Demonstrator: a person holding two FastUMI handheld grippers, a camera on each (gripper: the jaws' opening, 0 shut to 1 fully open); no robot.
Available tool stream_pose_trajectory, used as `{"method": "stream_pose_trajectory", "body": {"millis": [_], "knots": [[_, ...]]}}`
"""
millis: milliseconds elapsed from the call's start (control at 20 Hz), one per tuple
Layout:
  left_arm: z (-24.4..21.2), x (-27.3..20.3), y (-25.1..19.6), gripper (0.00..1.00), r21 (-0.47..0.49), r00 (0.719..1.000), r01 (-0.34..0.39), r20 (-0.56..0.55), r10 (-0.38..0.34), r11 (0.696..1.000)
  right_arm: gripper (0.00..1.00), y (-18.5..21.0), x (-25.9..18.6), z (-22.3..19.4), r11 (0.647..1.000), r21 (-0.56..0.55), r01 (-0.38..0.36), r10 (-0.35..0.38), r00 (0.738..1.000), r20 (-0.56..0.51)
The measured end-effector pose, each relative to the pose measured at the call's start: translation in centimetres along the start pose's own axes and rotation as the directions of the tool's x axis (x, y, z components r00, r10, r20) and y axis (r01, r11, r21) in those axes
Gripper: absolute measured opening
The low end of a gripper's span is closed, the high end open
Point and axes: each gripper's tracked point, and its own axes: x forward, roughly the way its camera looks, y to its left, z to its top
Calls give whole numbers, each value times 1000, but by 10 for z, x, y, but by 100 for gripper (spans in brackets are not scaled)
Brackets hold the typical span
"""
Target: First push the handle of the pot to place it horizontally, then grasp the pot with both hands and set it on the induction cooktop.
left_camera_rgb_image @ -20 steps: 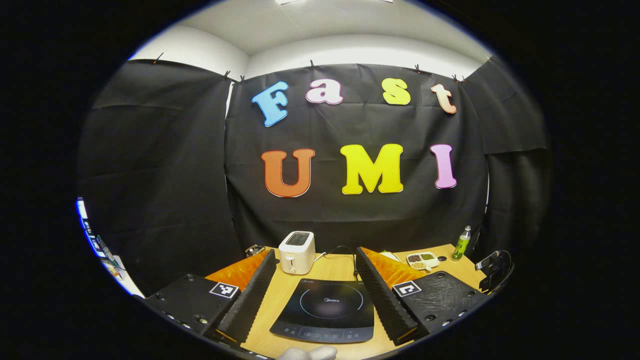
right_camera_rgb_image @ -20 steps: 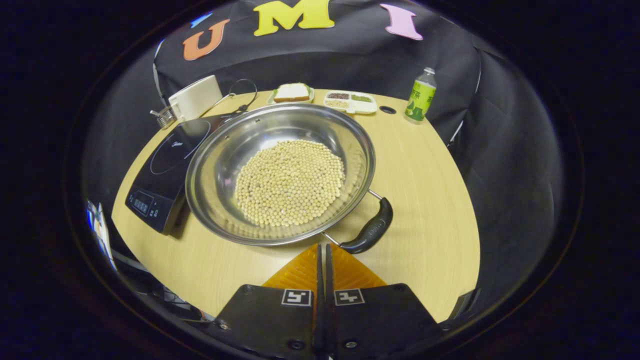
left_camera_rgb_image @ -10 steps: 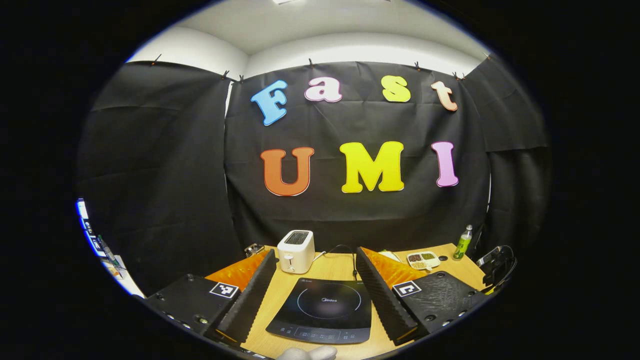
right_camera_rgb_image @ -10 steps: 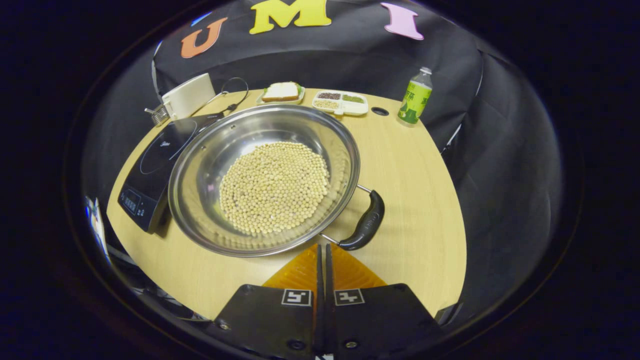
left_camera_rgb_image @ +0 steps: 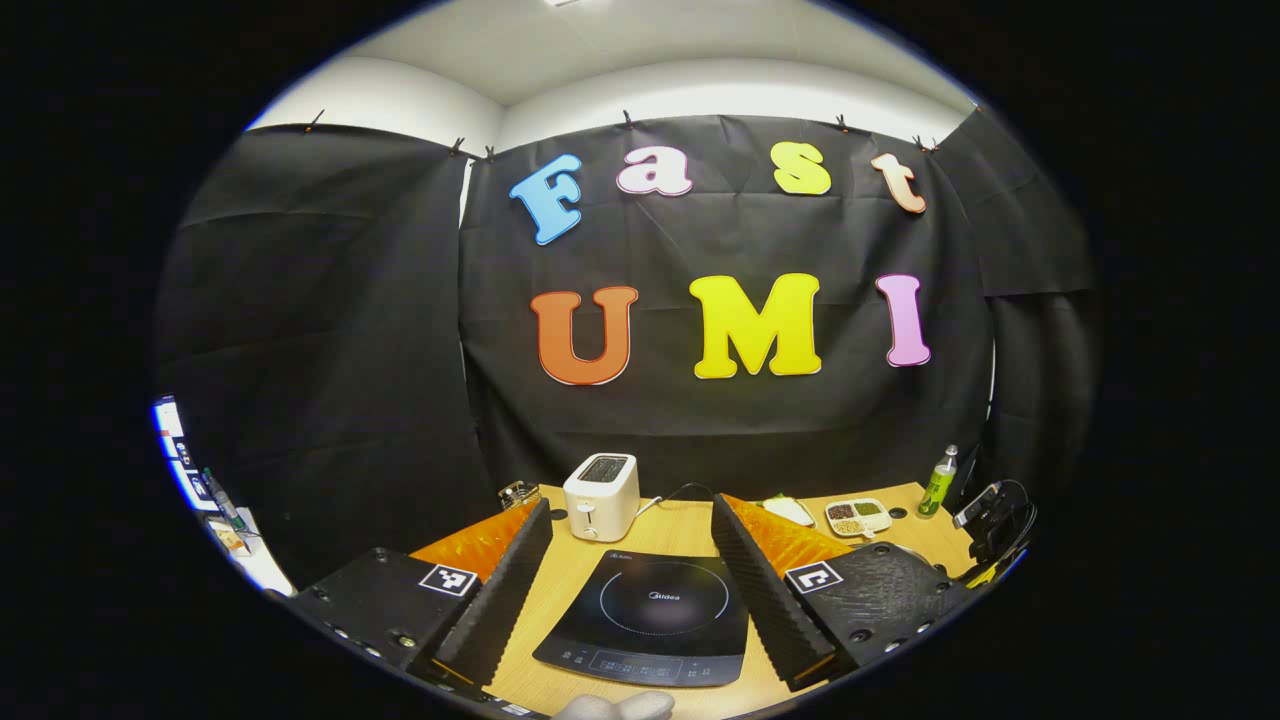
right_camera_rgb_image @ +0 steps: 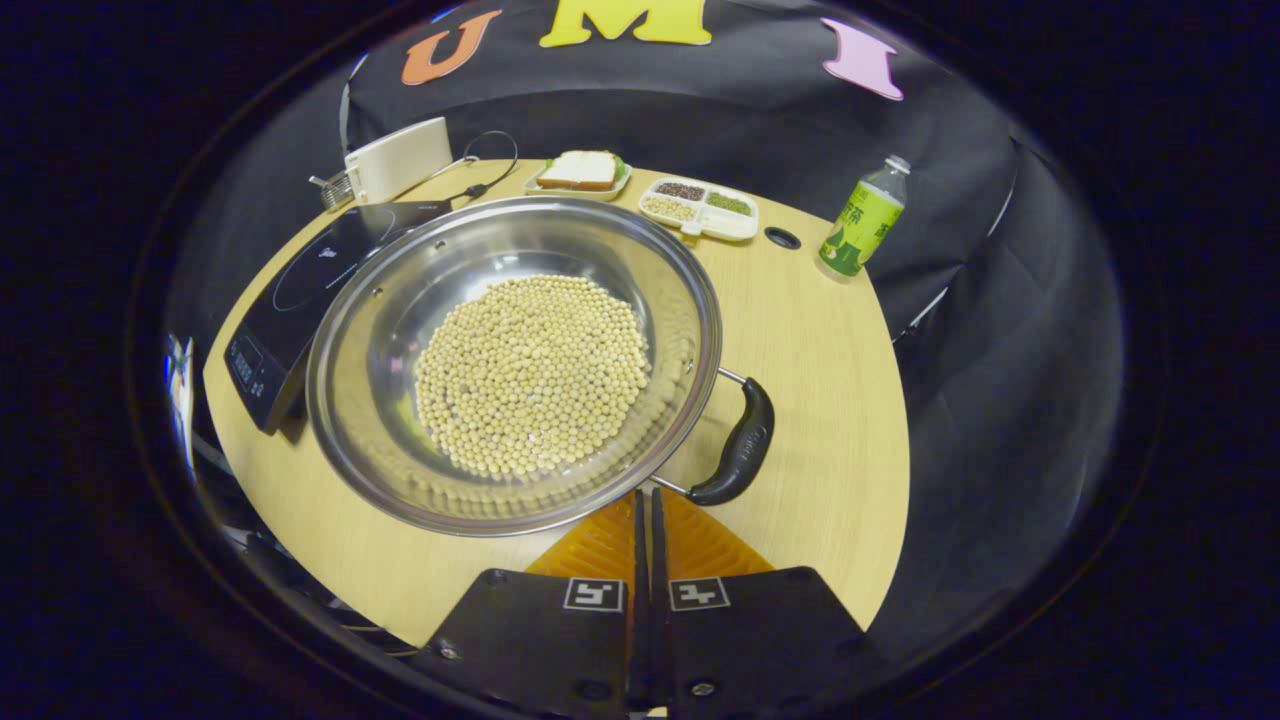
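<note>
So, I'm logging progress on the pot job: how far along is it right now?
Early stage. Nothing looks finished: the pot of beans sits on the table beside the induction cooktop, not on it. In hand: the right hand-held gripper, fingers together, is at the pot's rim next to the black handle. Left: lining up the handle, the two-handed grasp, the transfer. The left hand-held gripper hangs open above the cooktop.

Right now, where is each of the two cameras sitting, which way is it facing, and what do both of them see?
Left gripper view: rides low on the left tool, facing the black-cloth back wall over the black flat induction cooktop; its own fingers stand spread apart.
Right gripper view: rides on the right tool, looking down at the shiny steel pot of pale beans and its black handle; its own fingers are together.
Both see the cooktop, white toaster, green-labelled bottle and wooden table.
</note>
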Motion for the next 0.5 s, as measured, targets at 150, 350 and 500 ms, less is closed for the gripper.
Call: {"method": "stream_pose_trajectory", "body": {"millis": [150,350,500], "knots": [[-1,3,-2,96,2,1000,-13,-3,13,1000,4,-8,5,6,1000,-4,-7,7,1000,1],[-4,7,-8,96,5,1000,-21,-13,22,1000,4,-20,11,15,1000,-27,1,-1,1000,0],[-4,10,-12,96,9,999,-28,-15,28,1000,4,-22,13,20,999,-41,-8,8,1000,-6]]}}
